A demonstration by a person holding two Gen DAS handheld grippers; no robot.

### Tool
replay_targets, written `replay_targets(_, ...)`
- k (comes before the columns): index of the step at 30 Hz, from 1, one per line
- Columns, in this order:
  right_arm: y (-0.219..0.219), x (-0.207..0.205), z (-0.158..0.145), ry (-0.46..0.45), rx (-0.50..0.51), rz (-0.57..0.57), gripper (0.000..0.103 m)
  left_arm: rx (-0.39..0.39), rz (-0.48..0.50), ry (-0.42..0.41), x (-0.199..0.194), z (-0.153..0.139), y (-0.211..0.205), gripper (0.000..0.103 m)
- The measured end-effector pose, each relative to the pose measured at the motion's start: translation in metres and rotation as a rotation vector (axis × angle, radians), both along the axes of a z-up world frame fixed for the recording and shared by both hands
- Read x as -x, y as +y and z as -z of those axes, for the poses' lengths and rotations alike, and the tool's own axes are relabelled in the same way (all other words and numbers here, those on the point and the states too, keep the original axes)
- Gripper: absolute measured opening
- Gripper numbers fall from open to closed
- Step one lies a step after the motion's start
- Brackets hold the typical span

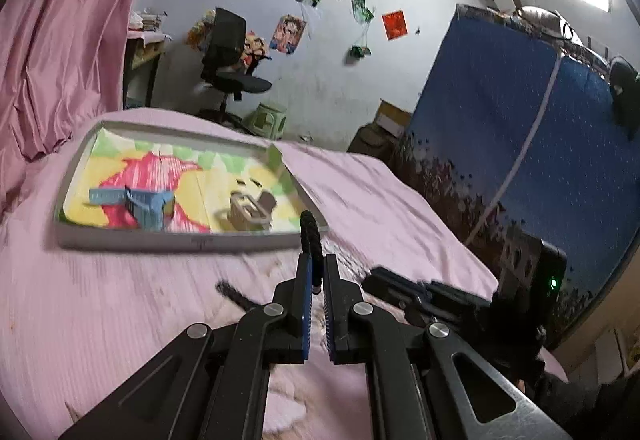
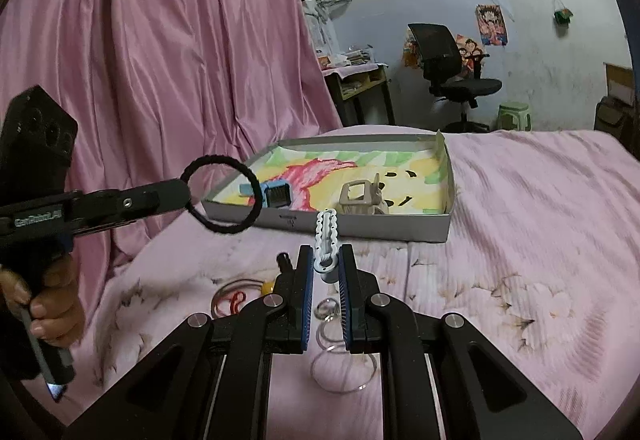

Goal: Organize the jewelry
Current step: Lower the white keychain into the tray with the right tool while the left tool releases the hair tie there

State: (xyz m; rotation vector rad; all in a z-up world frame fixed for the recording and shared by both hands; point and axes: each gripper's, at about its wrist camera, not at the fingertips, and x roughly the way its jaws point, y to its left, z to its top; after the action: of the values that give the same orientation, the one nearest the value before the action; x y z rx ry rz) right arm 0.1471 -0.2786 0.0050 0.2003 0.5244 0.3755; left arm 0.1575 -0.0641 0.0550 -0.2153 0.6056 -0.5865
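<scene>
My left gripper is shut on a black braided hair tie, held above the pink bed just short of the tray's front right corner. From the right wrist view, that hair tie hangs as a ring from the left gripper. My right gripper is shut on a white hair clip that stands upright near the tray's front wall. The shallow grey tray has a colourful liner and holds a blue clip and a beige claw clip.
Below the right gripper, clear rings, red elastic bands, a yellow bead and a small black piece lie on the bedsheet. A pink curtain hangs at the left. A hand holds the left gripper.
</scene>
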Motion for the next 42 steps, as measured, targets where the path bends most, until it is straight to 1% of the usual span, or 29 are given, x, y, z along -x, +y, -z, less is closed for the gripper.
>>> replay_targets(3,-0.003,-0.017,0.0,0.001,-0.035,0.006,0.011,-0.015,-0.022,-0.017,-0.012,0.0,-0.001,0.006)
replay_targets(7,-0.001,-0.046,-0.009,-0.052,0.007,0.038,0.011,-0.007,-0.062,-0.019,-0.038,0.005,0.003,0.006)
replay_targets(10,-0.001,-0.076,-0.008,-0.052,0.027,0.065,0.011,0.01,-0.091,-0.005,-0.065,0.009,0.005,0.006)
replay_targets(13,0.001,-0.104,-0.002,-0.018,0.054,0.104,0.011,0.005,-0.099,0.019,-0.089,0.016,0.004,0.006)
replay_targets(15,0.0,-0.122,0.006,0.027,0.054,0.138,0.011,-0.008,-0.108,0.045,-0.106,0.025,0.001,0.006)
replay_targets(18,-0.002,-0.136,0.017,0.084,0.06,0.151,0.011,-0.05,-0.128,0.1,-0.124,0.04,-0.004,0.006)
replay_targets(20,-0.002,-0.145,0.027,0.136,0.062,0.143,0.011,-0.077,-0.137,0.134,-0.131,0.049,-0.006,0.006)
replay_targets(24,0.003,-0.152,0.04,0.202,0.078,0.12,0.011,-0.115,-0.141,0.197,-0.138,0.06,-0.01,0.006)
replay_targets(28,0.002,-0.151,0.042,0.211,0.082,0.118,0.011,-0.161,-0.155,0.23,-0.14,0.065,-0.013,0.006)
replay_targets(30,0.002,-0.15,0.043,0.212,0.079,0.116,0.012,-0.173,-0.167,0.221,-0.137,0.064,-0.013,0.006)
replay_targets(32,0.003,-0.148,0.043,0.21,0.084,0.118,0.019,-0.187,-0.175,0.213,-0.134,0.062,-0.013,0.006)
replay_targets(33,0.002,-0.147,0.042,0.203,0.084,0.121,0.029,-0.194,-0.177,0.207,-0.132,0.061,-0.013,0.007)
replay_targets(34,0.001,-0.145,0.041,0.193,0.085,0.126,0.035,-0.2,-0.179,0.199,-0.129,0.06,-0.012,0.008)
replay_targets(35,0.0,-0.141,0.039,0.181,0.085,0.13,0.035,-0.205,-0.181,0.192,-0.127,0.059,-0.012,0.008)
replay_targets(38,-0.002,-0.129,0.029,0.131,0.093,0.148,0.035,-0.211,-0.187,0.166,-0.117,0.054,-0.011,0.017)
replay_targets(40,-0.004,-0.117,0.021,0.081,0.097,0.166,0.035,-0.204,-0.196,0.143,-0.107,0.051,-0.009,0.033)
replay_targets(41,-0.004,-0.111,0.017,0.056,0.101,0.173,0.037,-0.198,-0.201,0.13,-0.102,0.049,-0.007,0.037)
replay_targets(42,-0.004,-0.103,0.012,0.025,0.105,0.185,0.042,-0.186,-0.21,0.108,-0.095,0.046,-0.005,0.043)
